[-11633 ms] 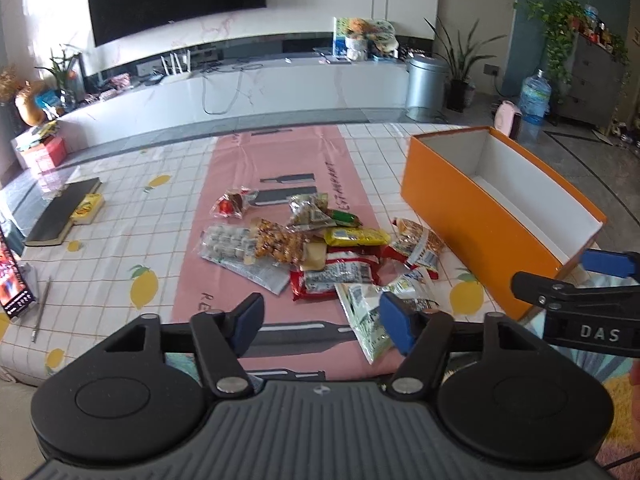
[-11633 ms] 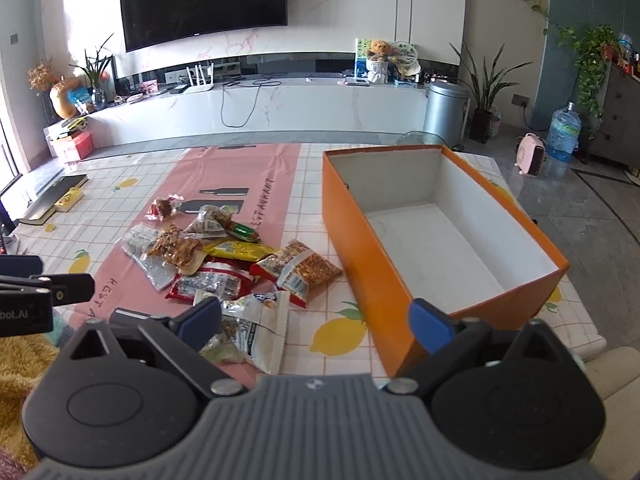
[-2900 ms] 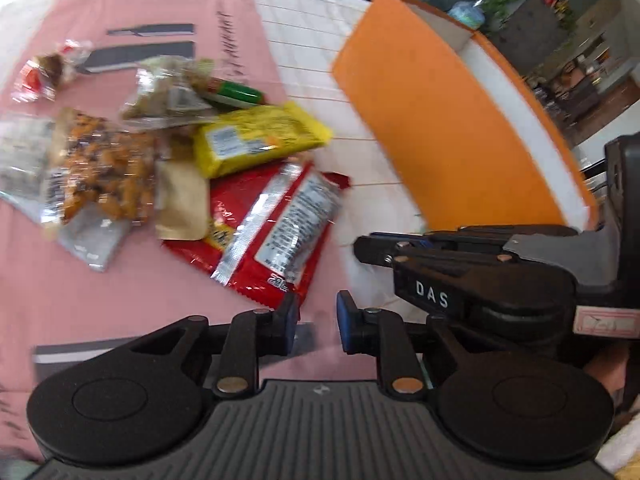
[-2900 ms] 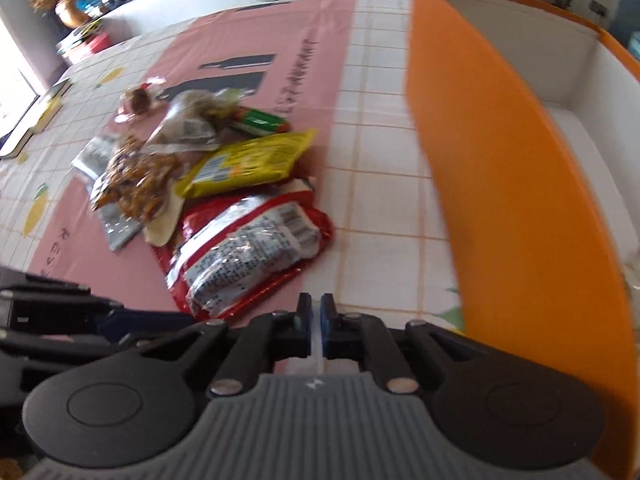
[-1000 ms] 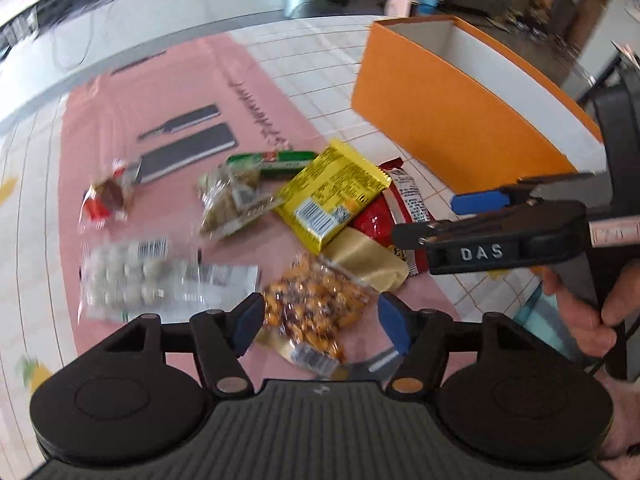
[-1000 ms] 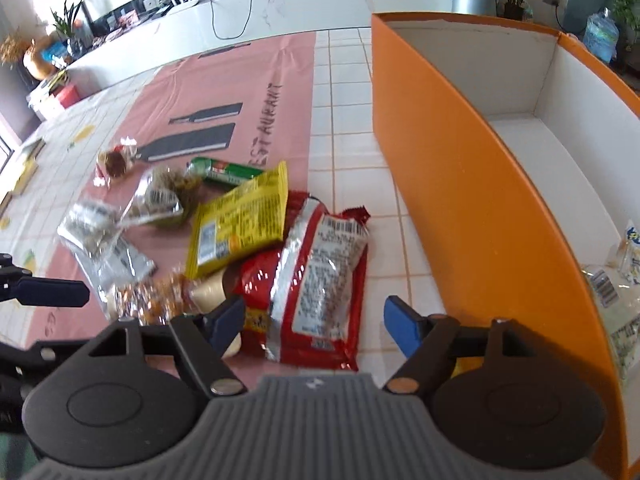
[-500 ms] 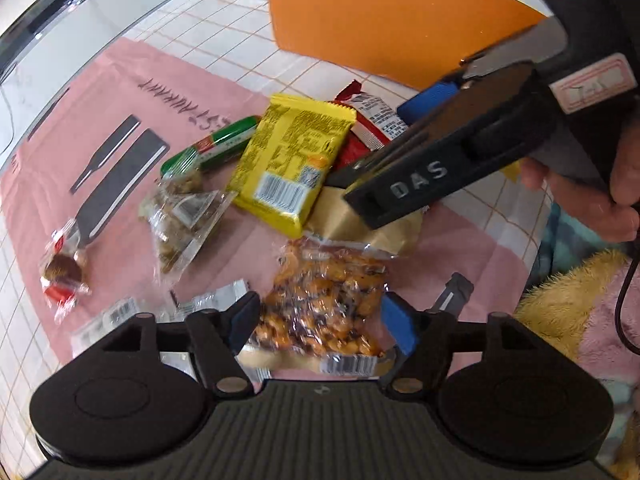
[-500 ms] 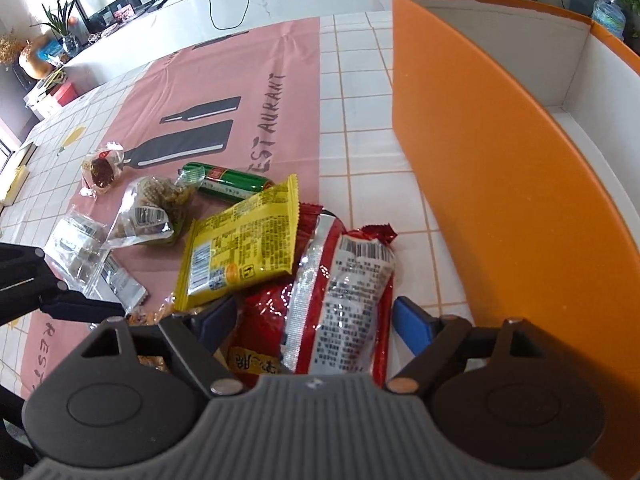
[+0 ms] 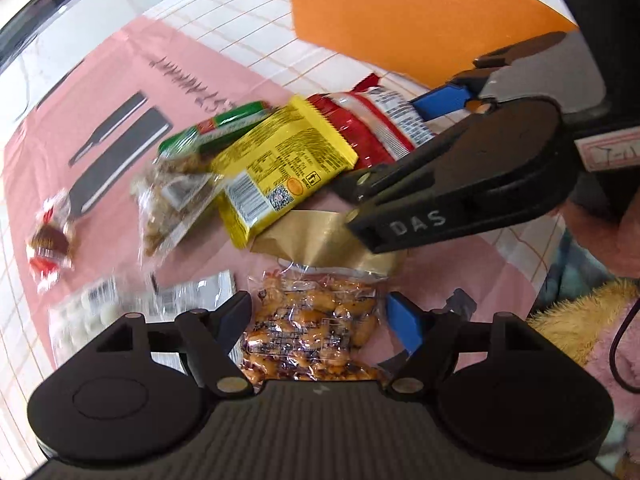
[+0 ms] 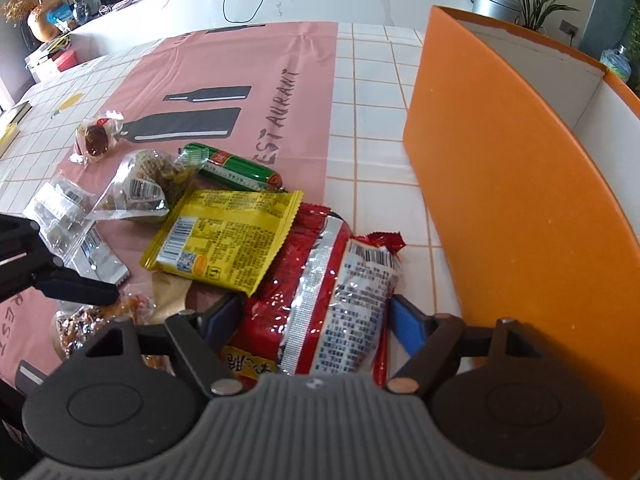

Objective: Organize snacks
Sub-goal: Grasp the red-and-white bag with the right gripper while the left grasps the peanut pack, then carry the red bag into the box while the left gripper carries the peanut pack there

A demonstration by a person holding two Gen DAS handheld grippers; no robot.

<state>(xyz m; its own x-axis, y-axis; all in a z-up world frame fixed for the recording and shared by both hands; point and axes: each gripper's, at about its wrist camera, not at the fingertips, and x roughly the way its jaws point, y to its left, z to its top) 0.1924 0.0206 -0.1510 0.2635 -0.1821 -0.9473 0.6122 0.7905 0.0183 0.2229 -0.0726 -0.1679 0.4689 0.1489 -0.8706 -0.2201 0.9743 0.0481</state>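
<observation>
Both claws straddle snacks w/o pinching, prob. for pickup into orange box (image 10: pixel 520 200): left claw (image 9: pixel 318 322) wide, opening round peanut bag (image 9: pixel 312 332); right claw (image 10: pixel 316 320) closing over red pack (image 10: pixel 320 300) beside box.

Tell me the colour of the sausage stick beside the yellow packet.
Green, with a red label; the sausage stick shows best in the right wrist view.

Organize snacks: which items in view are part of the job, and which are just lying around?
Part of the job:
- orange box
- red packet
- yellow packet
- green sausage stick
- peanut bag
- clear nut bag
- small wrapped candy

Lying around:
- pink printed mat
- metal bin
- potted plant
</observation>
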